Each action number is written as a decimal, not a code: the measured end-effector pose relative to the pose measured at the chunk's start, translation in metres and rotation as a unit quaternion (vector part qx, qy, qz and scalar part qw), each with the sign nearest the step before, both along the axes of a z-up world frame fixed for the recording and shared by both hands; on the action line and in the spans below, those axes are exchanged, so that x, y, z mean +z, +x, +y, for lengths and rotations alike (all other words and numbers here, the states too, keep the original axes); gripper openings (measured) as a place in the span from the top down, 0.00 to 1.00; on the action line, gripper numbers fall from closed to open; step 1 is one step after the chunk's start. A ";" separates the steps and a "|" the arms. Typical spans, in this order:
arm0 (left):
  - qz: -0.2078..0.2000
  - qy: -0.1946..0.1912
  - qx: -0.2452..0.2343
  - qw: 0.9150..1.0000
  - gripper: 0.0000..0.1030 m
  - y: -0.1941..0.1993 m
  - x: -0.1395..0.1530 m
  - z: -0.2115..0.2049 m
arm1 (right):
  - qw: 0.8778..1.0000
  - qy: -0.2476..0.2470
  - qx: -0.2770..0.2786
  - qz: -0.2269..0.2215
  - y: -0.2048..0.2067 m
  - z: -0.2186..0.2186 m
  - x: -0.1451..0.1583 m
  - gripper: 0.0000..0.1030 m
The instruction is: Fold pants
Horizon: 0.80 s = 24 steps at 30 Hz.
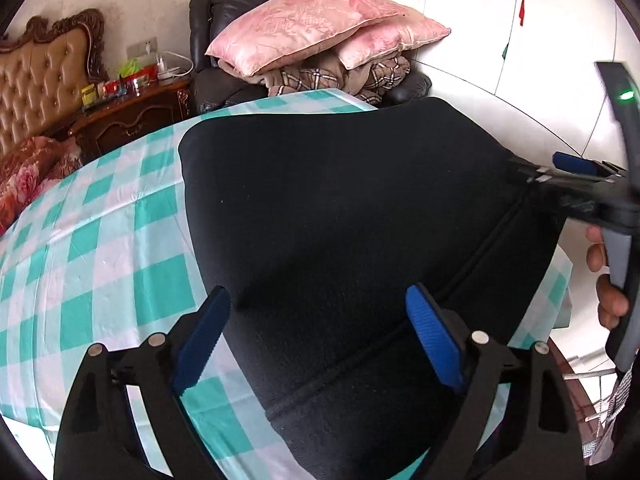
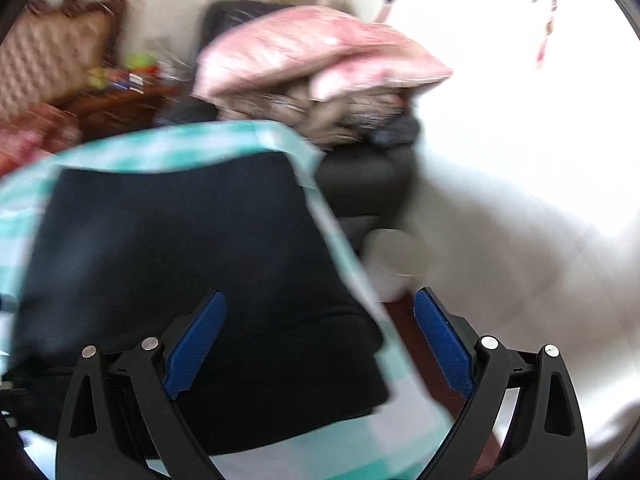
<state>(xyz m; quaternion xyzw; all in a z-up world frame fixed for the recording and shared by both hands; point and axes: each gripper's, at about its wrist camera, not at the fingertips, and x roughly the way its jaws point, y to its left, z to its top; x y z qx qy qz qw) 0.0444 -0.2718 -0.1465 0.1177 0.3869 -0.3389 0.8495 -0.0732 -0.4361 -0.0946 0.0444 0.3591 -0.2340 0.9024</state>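
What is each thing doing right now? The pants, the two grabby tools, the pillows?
black pants: lying spread on the checkered cloth, seam showing.
left tool: open, over the pants, holding nothing.
right tool: open, over the pants' edge, holding nothing; its view is blurred.
checkered cloth: spread flat under the pants.
pink pillows: stacked on folded blankets on the dark armchair.

Ahead of the jaws, beyond the checkered tablecloth (image 1: 100, 240), two pink pillows (image 1: 312, 24) top folded blankets (image 1: 320, 76) on a dark armchair (image 1: 208, 80); a cluttered wooden nightstand (image 1: 136, 116) stands far left.
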 end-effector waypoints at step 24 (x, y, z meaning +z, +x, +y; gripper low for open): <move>0.036 0.056 -0.059 0.996 0.71 0.126 0.009 -0.175 | 0.997 -0.039 -0.010 0.062 0.031 0.019 -0.033 0.08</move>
